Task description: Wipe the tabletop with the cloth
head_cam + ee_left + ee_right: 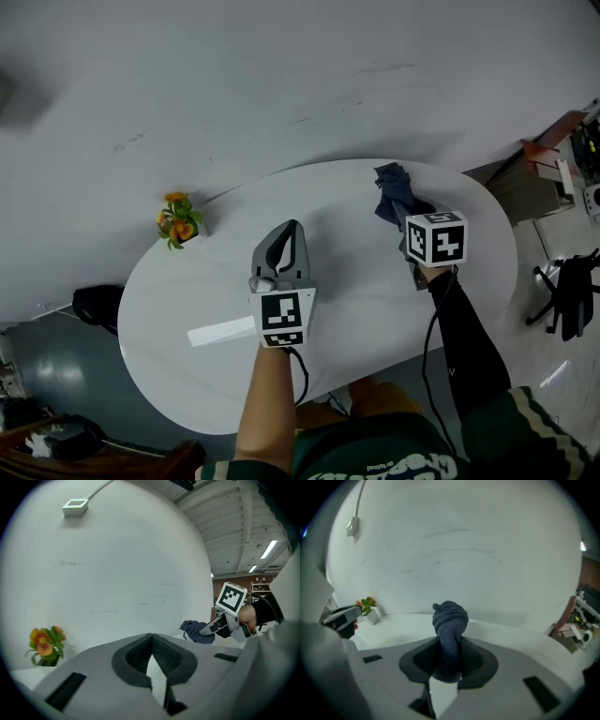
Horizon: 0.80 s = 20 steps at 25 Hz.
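Green shirt (375,450) at bottom edge, its print too cut off to read. Left gripper (289,234) hovers mid-table, jaws together, nothing between them. Right gripper (405,214) is clamped on the dark blue cloth (394,187), bunched into a wad over the far right part of the white tabletop (375,300); can't tell if it touches the surface. Step looks like cloth in hand, wiping stroke about to start. Next move likely needs the wad pressed down and swept across, steering clear of the small flower pot (178,222) at far left. Marker cubes show patterns only, no lettering.
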Each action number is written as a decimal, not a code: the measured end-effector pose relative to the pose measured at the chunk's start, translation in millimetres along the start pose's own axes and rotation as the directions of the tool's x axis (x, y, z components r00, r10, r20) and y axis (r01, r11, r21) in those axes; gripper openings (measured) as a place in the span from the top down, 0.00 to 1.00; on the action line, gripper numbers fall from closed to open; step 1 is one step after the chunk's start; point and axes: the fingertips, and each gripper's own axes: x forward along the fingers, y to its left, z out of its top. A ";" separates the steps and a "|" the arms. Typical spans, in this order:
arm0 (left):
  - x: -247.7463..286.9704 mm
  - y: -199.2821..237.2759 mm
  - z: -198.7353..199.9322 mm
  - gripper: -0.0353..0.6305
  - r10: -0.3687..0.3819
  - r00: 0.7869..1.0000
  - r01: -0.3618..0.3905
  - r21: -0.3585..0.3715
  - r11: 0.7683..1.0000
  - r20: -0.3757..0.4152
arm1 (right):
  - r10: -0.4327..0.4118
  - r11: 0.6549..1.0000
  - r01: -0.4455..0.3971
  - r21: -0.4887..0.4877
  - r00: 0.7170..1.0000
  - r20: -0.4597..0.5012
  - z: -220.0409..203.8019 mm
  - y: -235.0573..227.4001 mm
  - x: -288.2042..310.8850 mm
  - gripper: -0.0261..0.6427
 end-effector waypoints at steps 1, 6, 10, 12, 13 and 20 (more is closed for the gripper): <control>-13.5 14.7 -1.6 0.94 0.022 1.000 -0.022 -0.001 1.000 0.002 | 0.027 1.000 -0.027 -0.005 1.000 0.002 -0.3 23.9 0.4 0.81; -88.7 95.0 -14.8 0.94 0.131 0.991 -0.131 -0.016 0.991 0.003 | 0.143 0.988 -0.143 -0.056 0.990 -0.012 -6.7 150.0 7.2 0.81; -163.3 163.4 -29.2 0.94 0.217 0.976 -0.217 -0.013 0.976 -0.003 | 0.226 0.969 -0.228 -0.100 0.974 -0.032 -16.8 260.3 7.7 0.81; -201.9 199.1 -39.6 0.94 0.260 0.965 -0.260 -0.018 0.965 -0.009 | 0.266 0.956 -0.270 -0.117 0.963 -0.044 -23.8 317.2 8.7 0.81; -222.2 216.9 -45.0 0.94 0.281 0.960 -0.281 -0.021 0.959 -0.012 | 0.286 0.949 -0.290 -0.126 0.957 -0.049 -27.9 346.3 8.4 0.81; -352.4 328.4 -90.5 0.94 0.407 0.912 -0.410 -0.037 0.911 -0.055 | 0.405 0.891 -0.421 -0.172 0.906 -0.121 -71.6 536.3 7.3 0.81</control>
